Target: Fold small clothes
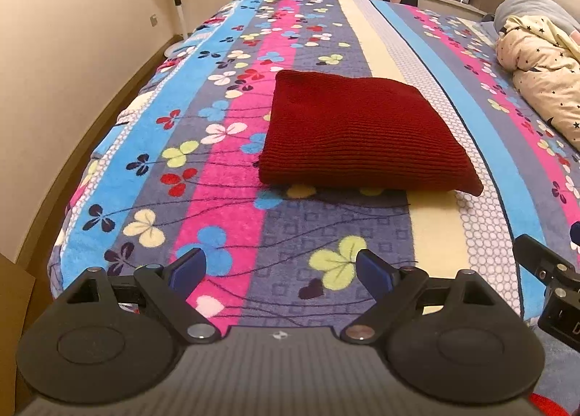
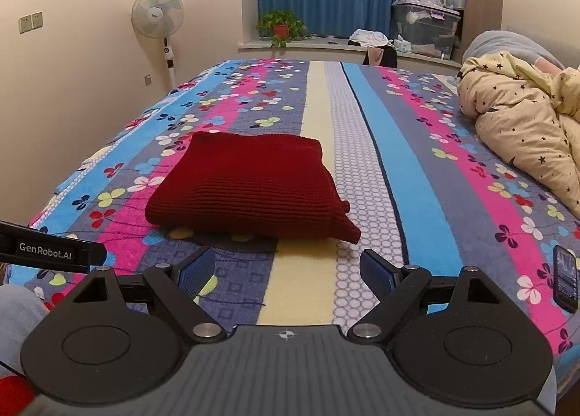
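Now I'm holding both grippers, left (image 1: 279, 271) and right (image 2: 286, 271), apart and empty, since the sweater (image 1: 362, 133) is lying folded on the bed (image 1: 326, 227).

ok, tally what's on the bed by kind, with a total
Folded dark red knit garment: 1
Cream star-print duvet, bunched at the right side: 1
Phone, near the right edge: 1
Total: 3
All lie on the striped floral blanket. Both tongs, left and right, are open, holding nothing.
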`<action>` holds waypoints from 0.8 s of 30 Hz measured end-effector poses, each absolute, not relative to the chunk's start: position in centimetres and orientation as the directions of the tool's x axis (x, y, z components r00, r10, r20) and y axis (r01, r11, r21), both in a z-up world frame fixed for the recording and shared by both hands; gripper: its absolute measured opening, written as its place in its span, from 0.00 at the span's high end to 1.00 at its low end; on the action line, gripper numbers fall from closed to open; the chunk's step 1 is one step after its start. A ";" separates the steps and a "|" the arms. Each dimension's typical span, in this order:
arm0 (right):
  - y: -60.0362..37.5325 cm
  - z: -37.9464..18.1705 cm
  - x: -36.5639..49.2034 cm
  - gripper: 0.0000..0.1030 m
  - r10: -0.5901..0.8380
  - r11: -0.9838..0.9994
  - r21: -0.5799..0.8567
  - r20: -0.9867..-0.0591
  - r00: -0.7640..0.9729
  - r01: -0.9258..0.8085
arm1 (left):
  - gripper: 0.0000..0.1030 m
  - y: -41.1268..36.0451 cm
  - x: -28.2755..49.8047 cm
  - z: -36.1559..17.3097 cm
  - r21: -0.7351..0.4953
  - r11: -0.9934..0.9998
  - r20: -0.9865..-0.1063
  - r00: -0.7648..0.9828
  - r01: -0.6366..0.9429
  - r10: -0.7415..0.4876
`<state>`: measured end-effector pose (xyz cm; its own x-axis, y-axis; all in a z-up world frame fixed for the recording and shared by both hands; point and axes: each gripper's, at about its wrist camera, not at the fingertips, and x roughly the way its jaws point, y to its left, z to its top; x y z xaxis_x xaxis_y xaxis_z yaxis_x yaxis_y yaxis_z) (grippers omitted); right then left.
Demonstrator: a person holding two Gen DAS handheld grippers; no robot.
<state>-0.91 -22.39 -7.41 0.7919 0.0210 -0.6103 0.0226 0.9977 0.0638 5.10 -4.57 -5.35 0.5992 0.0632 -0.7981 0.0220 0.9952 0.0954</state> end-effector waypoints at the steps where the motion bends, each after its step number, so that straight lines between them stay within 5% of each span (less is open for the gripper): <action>1: -22.4 -7.4 -0.9 0.15 0.021 0.998 0.064 -0.610 0.792 0.023 | 0.10 -4.6 5.1 -5.3 0.097 0.995 -0.798 0.599 0.024 0.063; 24: -21.7 -7.7 -0.8 0.13 0.040 0.998 0.055 -0.625 0.780 -0.008 | 0.10 -4.7 4.9 -5.0 0.095 0.995 -0.797 0.602 0.039 0.053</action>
<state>-0.75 -21.66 -7.67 0.7798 0.0401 -0.6247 -0.0075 0.9985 0.0546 4.86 -4.66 -5.03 0.6022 0.0529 -0.7966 0.0386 0.9947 0.0952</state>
